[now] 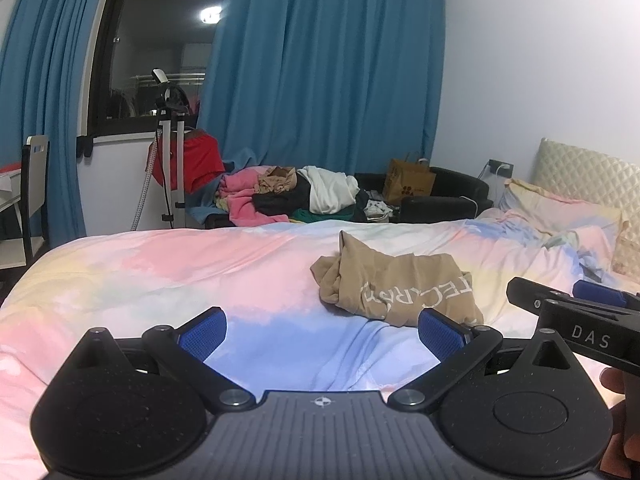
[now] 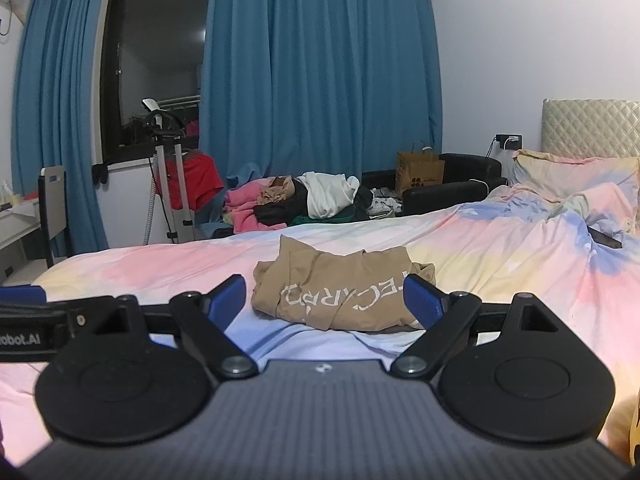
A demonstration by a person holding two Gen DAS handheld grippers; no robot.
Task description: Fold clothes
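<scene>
left tool (image 1: 322,334): black linkage, blue ribbed pads | right tool (image 2: 325,302): same, "DAS" lettering, silver pivot screws

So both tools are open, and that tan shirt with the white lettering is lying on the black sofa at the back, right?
Not quite. The tan shirt lies on the pastel bed, in front of both open tools, as the right wrist view shows. The black sofa sits behind the bed, with a brown paper bag on it.
</scene>
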